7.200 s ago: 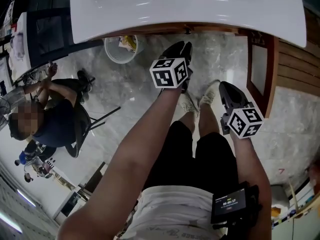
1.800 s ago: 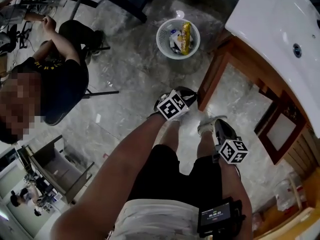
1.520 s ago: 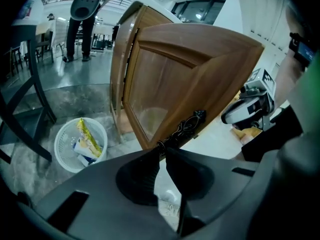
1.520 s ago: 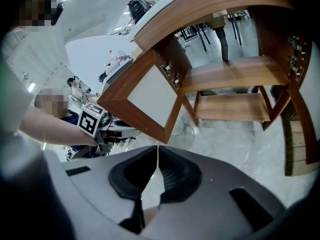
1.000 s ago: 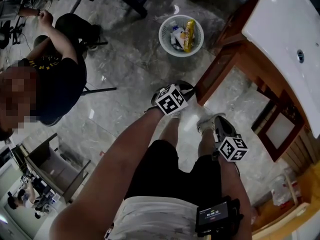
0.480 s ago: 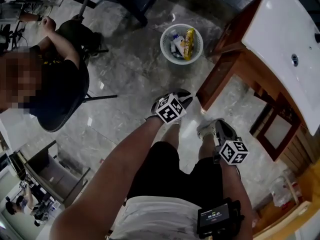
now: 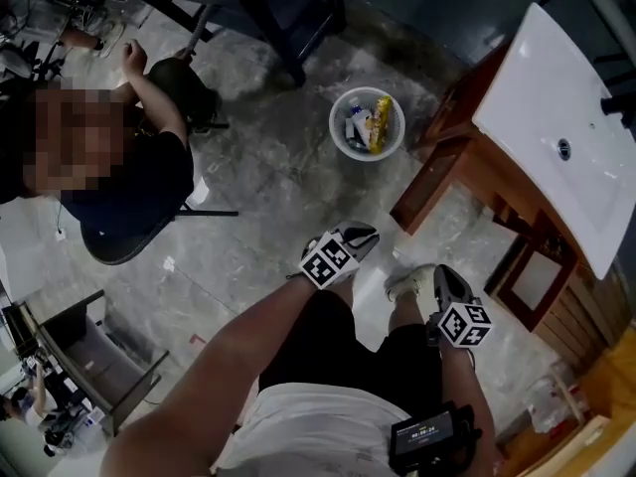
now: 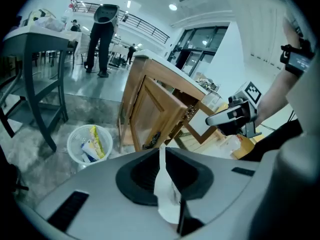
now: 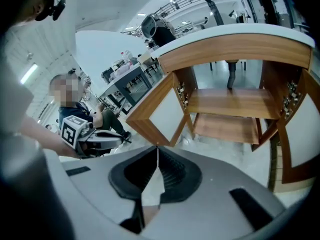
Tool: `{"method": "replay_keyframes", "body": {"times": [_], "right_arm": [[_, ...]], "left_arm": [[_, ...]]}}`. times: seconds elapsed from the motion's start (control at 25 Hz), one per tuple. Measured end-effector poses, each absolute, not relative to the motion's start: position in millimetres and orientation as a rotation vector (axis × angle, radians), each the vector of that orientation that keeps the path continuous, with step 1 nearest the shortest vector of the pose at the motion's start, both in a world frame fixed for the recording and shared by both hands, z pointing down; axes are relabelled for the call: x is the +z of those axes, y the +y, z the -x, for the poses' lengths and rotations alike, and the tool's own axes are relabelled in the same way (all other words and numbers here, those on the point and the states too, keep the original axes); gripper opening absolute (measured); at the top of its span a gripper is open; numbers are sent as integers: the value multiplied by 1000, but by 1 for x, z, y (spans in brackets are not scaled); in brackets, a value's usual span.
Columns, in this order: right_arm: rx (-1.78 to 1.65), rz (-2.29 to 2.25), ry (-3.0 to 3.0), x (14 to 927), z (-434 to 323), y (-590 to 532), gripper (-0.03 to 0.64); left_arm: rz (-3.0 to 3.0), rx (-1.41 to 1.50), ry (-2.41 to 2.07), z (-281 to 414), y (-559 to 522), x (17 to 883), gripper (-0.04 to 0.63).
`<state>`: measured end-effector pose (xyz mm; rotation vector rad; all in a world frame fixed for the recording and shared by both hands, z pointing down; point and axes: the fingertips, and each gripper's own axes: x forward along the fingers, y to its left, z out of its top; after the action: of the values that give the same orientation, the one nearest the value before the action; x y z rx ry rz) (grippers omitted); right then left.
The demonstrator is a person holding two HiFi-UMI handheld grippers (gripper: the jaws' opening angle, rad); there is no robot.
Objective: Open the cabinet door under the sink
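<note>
Cabinet door (image 7: pixel 429 182) open, right claw (image 7: pixel 443 271) angled floorward

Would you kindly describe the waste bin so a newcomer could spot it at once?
Find the wooden vanity with the white basin top at the right of the head view. On the grey marble floor to its left stands a round white bin. It is the only basket there, with a yellow packet among its litter.
</note>
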<state>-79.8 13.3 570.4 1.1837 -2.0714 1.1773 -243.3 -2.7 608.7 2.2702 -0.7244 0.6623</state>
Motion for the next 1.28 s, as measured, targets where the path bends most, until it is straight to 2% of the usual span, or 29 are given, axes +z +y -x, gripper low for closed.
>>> {"method": "replay_keyframes", "body": {"times": [0.32,0.8,1.28], "right_arm": [[1086,-1174,-2092,514,68,33,20],[956,-1392,-2173,414,45,30,20],[875,-1548,-2261,351,17,34,20]], "left_arm": [[-2315,623,-674,234,29,545,11],[-2417,574,-646,236,41,432,10],[-2519,549,-634,215,33,373,11]]}}
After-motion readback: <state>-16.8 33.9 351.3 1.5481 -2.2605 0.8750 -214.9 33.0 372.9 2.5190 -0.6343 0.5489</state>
